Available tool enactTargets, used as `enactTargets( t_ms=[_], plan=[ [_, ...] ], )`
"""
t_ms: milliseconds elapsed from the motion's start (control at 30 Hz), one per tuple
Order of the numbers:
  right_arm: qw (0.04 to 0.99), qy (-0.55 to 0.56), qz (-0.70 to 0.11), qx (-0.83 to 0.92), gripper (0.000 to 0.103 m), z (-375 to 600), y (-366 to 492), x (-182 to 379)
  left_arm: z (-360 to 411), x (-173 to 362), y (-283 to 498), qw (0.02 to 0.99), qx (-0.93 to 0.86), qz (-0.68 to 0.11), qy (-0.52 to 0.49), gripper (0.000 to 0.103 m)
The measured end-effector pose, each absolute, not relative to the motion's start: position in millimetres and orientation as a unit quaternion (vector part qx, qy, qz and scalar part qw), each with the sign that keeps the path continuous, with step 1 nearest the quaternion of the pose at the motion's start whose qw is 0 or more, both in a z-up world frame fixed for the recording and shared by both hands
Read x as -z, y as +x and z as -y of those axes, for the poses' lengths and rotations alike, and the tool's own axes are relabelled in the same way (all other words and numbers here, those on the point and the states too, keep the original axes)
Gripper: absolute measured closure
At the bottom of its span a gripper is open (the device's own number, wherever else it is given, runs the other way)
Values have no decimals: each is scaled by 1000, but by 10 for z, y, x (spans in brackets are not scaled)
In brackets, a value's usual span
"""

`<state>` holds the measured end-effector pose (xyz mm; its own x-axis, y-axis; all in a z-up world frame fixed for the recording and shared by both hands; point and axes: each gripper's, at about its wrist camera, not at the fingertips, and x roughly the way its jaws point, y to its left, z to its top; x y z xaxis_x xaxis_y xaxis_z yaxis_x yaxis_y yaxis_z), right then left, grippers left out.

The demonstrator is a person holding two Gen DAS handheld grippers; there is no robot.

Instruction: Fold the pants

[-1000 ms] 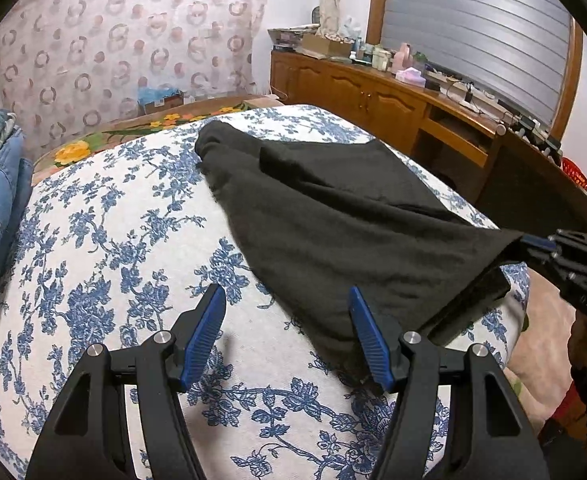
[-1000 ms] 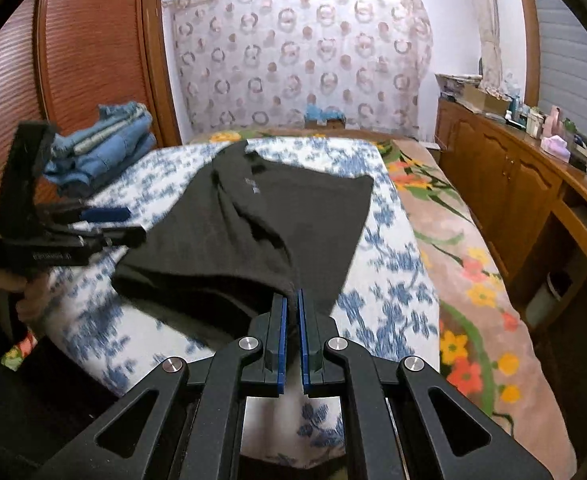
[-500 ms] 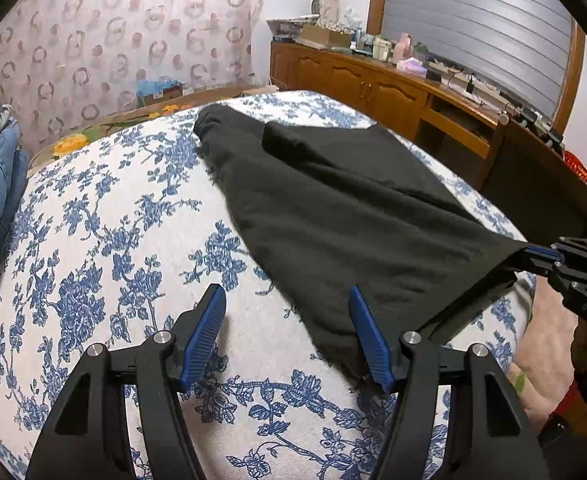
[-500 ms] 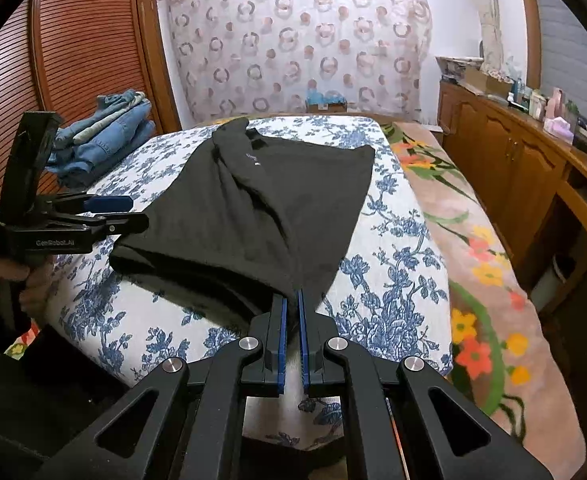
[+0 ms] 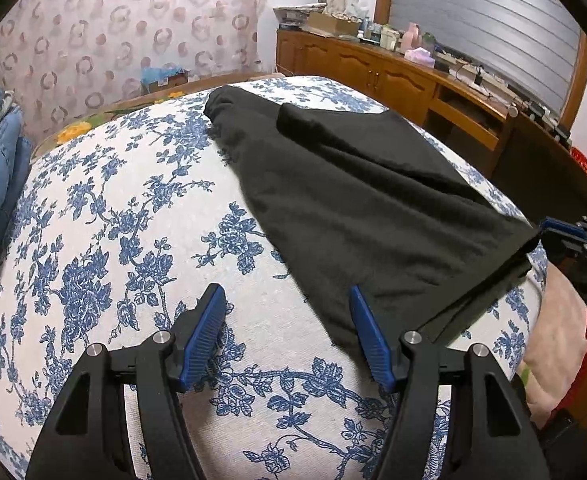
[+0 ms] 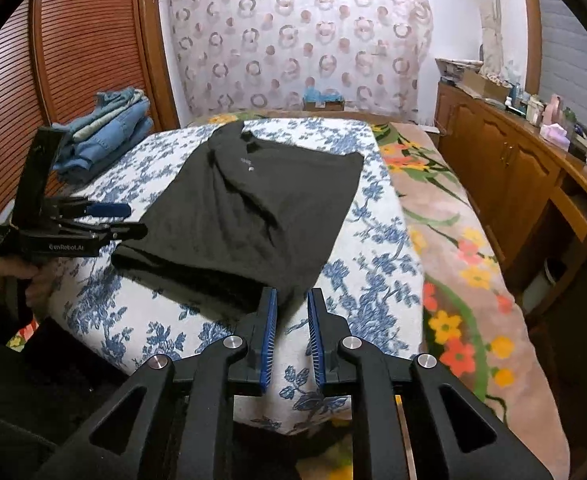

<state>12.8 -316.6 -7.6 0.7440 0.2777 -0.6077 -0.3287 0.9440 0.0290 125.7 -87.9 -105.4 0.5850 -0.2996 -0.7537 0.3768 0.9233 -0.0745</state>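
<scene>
1. Left wrist view: the left gripper (image 5: 289, 328) hangs wide apart, holding nothing, above the bed (image 5: 105, 216); the black pants (image 5: 357, 208) lie spread beside its right finger.
2. Right wrist view: the right gripper (image 6: 292, 320) stands slightly parted, gripping nothing, at the pants' (image 6: 249, 216) near corner; folded jeans (image 6: 105, 128) sit well apart.

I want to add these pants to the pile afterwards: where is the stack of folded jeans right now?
The folded jeans sit at the bed's far left corner in the right wrist view, against the slatted wooden door, left of the black pants.
</scene>
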Motion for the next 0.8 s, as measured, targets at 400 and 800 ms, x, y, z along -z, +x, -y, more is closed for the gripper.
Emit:
enactTargets(
  t_ms=[400,800],
  plan=[
    [941,-10,-290,-173,80,3029,472,-142,722,972,1259,905,177,-387,15,37],
    [927,-45,-294,-227,71,2389,1192,-204,501,633,1354,929,156,-336,3,37]
  ],
)
